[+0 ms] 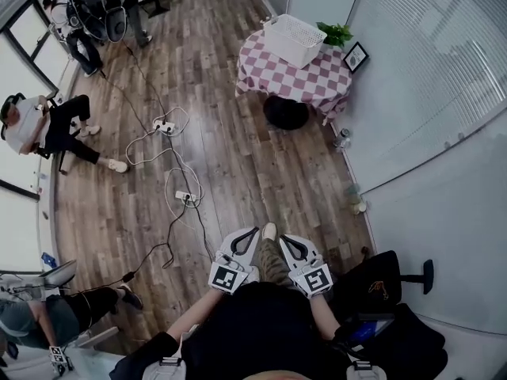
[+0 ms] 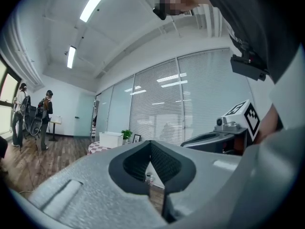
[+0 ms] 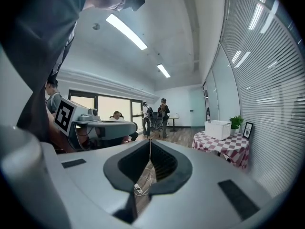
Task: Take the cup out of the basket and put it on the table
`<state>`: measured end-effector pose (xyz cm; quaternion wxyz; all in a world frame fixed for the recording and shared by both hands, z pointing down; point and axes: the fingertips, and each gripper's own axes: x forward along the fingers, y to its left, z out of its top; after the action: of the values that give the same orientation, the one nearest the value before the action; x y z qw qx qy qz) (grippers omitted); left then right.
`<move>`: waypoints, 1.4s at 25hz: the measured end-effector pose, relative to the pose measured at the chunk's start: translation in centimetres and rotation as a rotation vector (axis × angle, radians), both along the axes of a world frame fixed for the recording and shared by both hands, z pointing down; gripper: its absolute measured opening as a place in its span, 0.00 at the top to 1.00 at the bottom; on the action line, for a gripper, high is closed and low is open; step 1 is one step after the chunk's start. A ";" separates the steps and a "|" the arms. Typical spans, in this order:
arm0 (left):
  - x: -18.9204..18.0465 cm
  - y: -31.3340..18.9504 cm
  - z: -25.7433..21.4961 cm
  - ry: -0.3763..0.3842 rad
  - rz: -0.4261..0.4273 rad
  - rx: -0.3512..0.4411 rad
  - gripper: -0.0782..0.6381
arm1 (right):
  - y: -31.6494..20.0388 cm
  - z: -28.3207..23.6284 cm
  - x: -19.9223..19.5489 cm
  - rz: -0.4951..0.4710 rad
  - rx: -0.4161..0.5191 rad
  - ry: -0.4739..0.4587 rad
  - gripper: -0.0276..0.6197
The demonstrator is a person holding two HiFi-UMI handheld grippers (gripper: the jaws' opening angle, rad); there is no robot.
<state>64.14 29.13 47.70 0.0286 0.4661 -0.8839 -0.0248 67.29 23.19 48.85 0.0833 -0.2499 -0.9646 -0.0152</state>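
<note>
In the upper middle, the white basket hides the cup; likely light, so take its rim. The left gripper and the right gripper are pressed together, empty.

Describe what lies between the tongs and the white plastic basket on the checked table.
Head view: only bare brown wood-plank floor before the red-checked table bearing the white plastic basket; white power strips lie off to the left.

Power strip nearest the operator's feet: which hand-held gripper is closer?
Left. The left hand-held gripper is just right of the power strip in the head view; the right hand-held gripper is farther right, past the shoe.
</note>
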 end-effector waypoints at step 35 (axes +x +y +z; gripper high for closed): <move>-32.4 -11.6 3.4 0.103 0.062 -0.138 0.88 | -13.7 2.8 -33.3 0.094 -0.041 0.069 0.94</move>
<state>31.79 17.51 51.12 0.1067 0.4882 -0.8661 0.0131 34.01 9.52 51.69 0.1118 -0.2063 -0.9719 0.0172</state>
